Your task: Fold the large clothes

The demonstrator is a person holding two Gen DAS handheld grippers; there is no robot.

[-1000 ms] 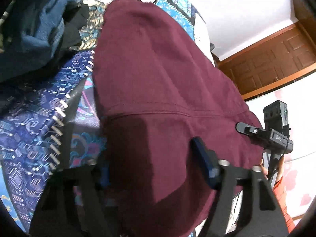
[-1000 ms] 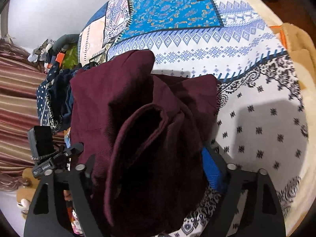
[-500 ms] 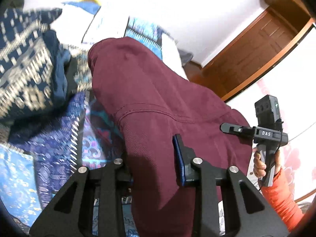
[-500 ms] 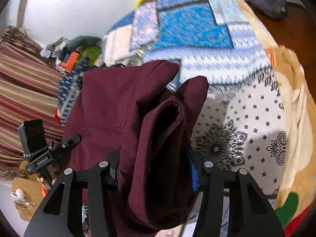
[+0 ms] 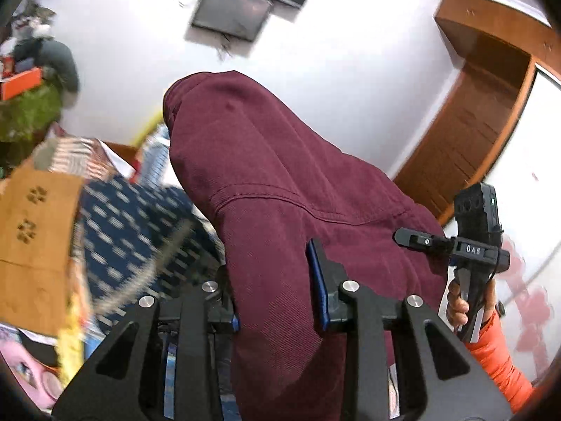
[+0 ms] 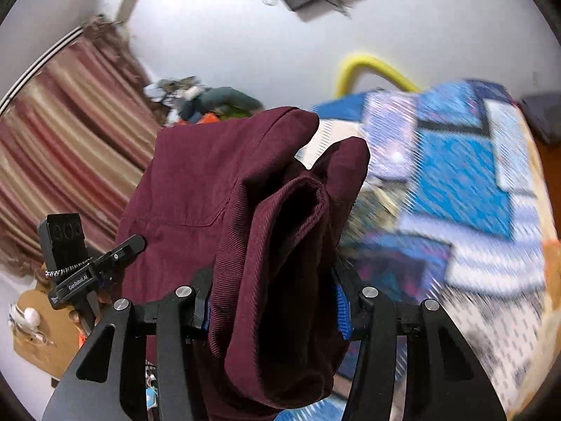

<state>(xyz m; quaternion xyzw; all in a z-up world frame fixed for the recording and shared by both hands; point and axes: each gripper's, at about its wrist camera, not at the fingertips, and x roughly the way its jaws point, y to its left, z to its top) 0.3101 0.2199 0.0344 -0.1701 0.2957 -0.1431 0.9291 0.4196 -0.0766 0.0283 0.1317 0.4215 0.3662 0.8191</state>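
A large maroon garment (image 5: 280, 189) is held up in the air between both grippers. My left gripper (image 5: 277, 301) is shut on one edge of it; the cloth hangs down between its fingers. My right gripper (image 6: 273, 308) is shut on a bunched, folded thickness of the same maroon garment (image 6: 217, 182). The right gripper also shows at the right of the left wrist view (image 5: 466, 245), and the left gripper at the left of the right wrist view (image 6: 80, 270). The cloth spans the gap between them.
A bed with a blue patterned patchwork cover (image 6: 466, 189) lies below and to the right. A dark blue patterned cloth (image 5: 133, 217) and a cardboard box (image 5: 35, 231) are at the left. Striped curtains (image 6: 59, 126), a wooden door (image 5: 484, 112) and a wall-mounted screen (image 5: 231, 14) surround.
Both grippers have risen and tilted upward with the garment; the views now show the wall and screen instead of the bed surface. The grip on the cloth is unchanged.
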